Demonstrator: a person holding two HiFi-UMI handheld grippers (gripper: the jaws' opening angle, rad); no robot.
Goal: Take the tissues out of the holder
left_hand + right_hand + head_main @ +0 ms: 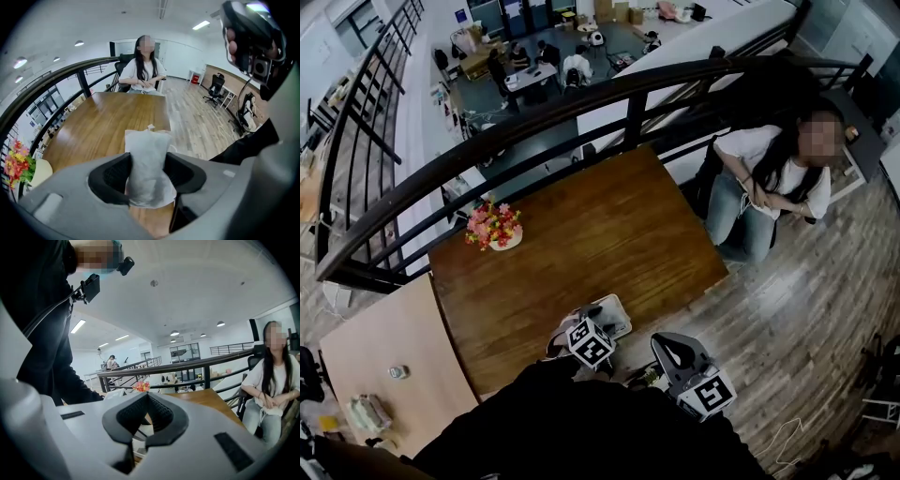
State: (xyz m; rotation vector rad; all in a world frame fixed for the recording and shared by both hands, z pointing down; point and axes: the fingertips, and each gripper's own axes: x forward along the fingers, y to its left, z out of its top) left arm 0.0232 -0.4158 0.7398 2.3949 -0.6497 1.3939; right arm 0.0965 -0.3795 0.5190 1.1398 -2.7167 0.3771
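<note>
A white wad of tissues stands upright between my left gripper's black pads, which press on both its sides. In the head view the left gripper hangs over the near edge of the brown table, right at the pale tissue holder. In the left gripper view the holder is mostly hidden behind the tissues. My right gripper hovers just off the table's near right corner. Its jaw tips meet with nothing between them.
A bowl of red and pink flowers sits at the table's left edge. A person sits on a chair past the far right corner. A black railing curves behind the table. A lighter table adjoins at the left.
</note>
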